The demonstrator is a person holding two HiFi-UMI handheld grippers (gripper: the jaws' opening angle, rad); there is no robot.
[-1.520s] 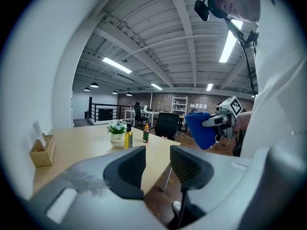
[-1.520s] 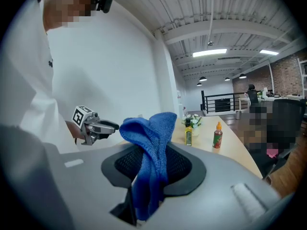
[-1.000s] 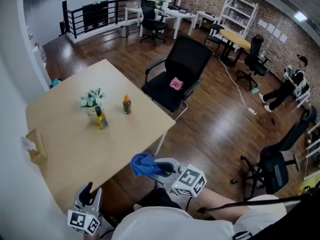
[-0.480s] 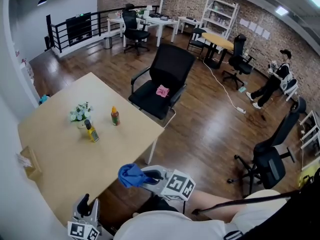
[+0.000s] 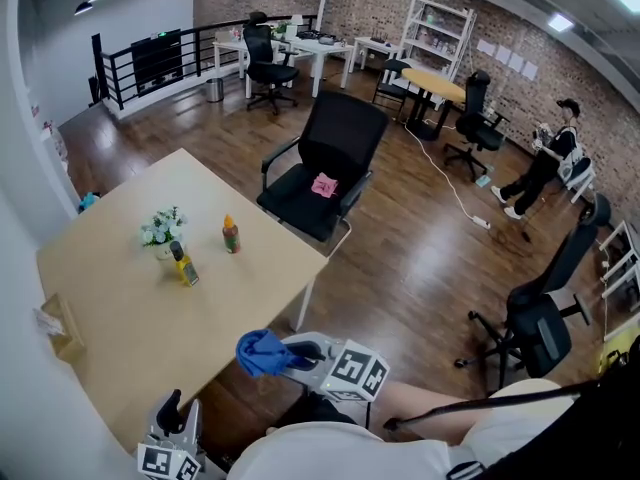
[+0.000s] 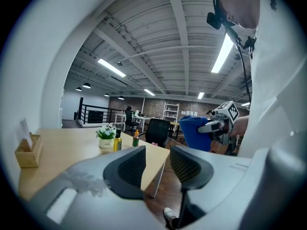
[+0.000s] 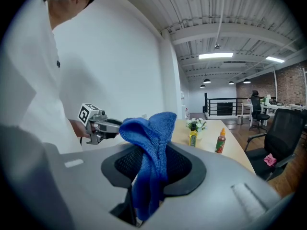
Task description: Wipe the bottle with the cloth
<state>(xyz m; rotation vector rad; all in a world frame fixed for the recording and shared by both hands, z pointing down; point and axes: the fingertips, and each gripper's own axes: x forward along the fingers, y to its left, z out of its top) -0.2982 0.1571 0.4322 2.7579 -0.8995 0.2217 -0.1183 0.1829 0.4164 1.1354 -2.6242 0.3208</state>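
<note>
Two bottles stand on the light wooden table (image 5: 120,298): a yellow one (image 5: 183,265) and an orange one (image 5: 231,234). Both also show in the left gripper view, yellow bottle (image 6: 118,143) and orange bottle (image 6: 135,139), and in the right gripper view, yellow bottle (image 7: 193,138) and orange bottle (image 7: 220,141). My right gripper (image 5: 272,353) hangs off the table's near corner, shut on a blue cloth (image 5: 260,350). The cloth (image 7: 153,128) drapes over its jaws. My left gripper (image 5: 172,408) is at the bottom left, far from the bottles. Its jaws (image 6: 157,153) stand slightly apart with nothing between them.
A white pot of flowers (image 5: 161,228) stands beside the yellow bottle. A wooden tissue box (image 5: 62,330) sits at the table's left edge. A black office chair (image 5: 325,163) with a pink item (image 5: 324,184) faces the table's far side. More chairs (image 5: 540,318) stand at right.
The head view has swung a little, so the table and bottles sit further left in the picture. Both grippers look unchanged, and the cloth is still held.
</note>
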